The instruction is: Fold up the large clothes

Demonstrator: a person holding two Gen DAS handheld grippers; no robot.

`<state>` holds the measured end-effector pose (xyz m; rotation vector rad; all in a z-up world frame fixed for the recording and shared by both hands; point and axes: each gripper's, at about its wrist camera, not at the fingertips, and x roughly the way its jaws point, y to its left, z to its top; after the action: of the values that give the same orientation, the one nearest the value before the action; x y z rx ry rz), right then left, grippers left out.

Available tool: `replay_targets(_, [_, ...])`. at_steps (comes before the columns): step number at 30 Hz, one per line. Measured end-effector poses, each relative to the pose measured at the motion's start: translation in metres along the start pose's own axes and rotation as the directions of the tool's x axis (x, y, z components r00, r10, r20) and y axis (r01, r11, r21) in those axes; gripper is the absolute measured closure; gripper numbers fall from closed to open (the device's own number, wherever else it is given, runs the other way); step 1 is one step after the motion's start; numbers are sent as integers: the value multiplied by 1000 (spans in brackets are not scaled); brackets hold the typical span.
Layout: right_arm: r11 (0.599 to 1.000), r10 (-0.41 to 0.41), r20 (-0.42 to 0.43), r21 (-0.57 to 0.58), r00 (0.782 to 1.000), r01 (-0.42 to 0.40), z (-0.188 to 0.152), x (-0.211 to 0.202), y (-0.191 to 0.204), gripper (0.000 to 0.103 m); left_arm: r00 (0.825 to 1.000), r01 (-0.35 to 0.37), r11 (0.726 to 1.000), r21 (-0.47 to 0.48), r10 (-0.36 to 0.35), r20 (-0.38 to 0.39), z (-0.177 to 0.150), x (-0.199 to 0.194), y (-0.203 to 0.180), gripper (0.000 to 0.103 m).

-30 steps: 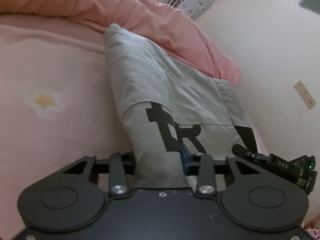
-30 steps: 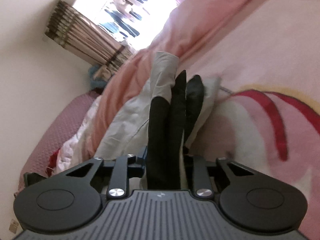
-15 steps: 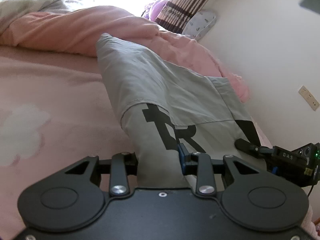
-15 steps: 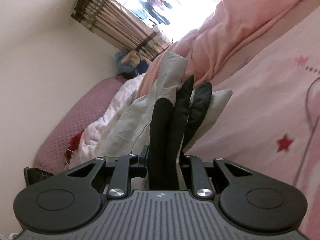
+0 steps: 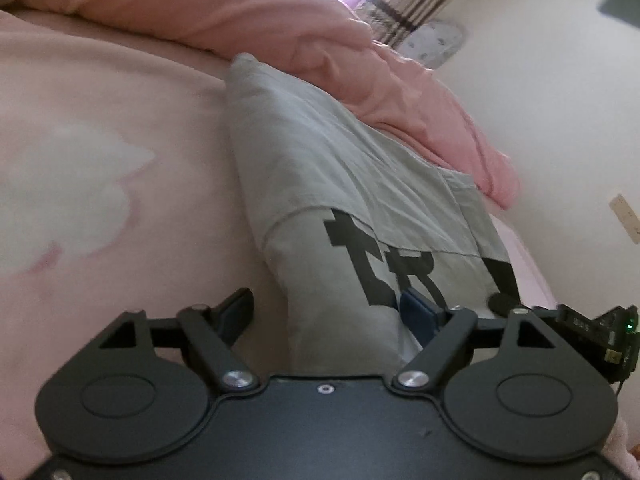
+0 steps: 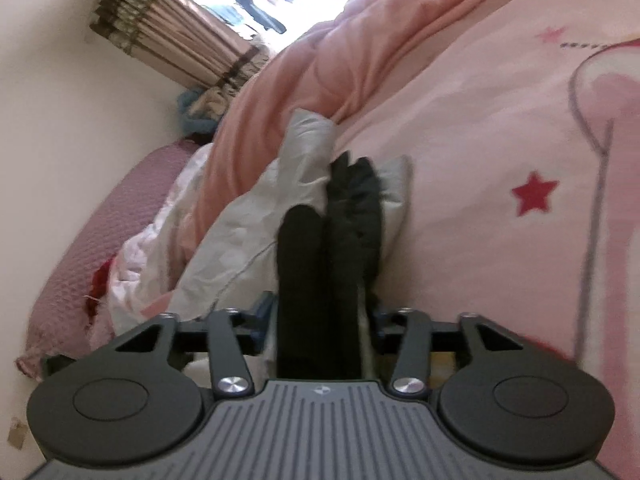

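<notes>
The grey garment (image 5: 320,184) lay folded lengthwise on the pink bed (image 5: 100,120), running from the bottom centre of the left wrist view up toward a pink quilt (image 5: 248,12) bunched across the top of the frame. Black block lettering (image 5: 376,264) showed on its near panel. The left tongs (image 5: 332,312) stood spread wide, their left finger clear of the cloth and the blue-padded right finger (image 5: 416,312) lying against the garment's lower edge, so nothing was pinched between them. In the right wrist view, the right tongs (image 6: 322,320) were partly parted around a bunched black part of the garment (image 6: 320,264), with blue pads close on either side of it; whether they truly pinched it could not be told. Pale grey fabric (image 6: 248,240) spread to the left of that black bunch, and a red star (image 6: 534,196) was printed on the bedcover at centre right. Striped curtains (image 6: 168,36) hung beside a bright window at the upper left of that frame.
</notes>
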<state>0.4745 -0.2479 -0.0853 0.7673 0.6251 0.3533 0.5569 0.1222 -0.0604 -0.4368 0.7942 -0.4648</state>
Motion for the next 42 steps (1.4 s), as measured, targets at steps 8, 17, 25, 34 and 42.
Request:
replay_targets(8, [902,-211,160,-350,964,255,-11,-59,96,50,979,-171,967,188,146,140,-10,-83,-69,24])
replay_targets(17, [796,-232,200,-523,952,304,-70,-80,162,58,982,-163,947,275,131,133,-88,-103,-121,24])
replay_targets(25, [778,-312,155,-524,937,346,-86,-55,139,63,979,-200,949,244,187,76,-119,-72,-107,25])
replay_targets(34, [759,-353,145,-533,924,374,-104,-34,100,76,963,-266,906,330,236,130,-145,-55,-108,23])
replay_targets(42, [777,-341,158,-508,927,372,-102,-66,119,75,976,-203,939,278,170,138,-144,-95,-118,20])
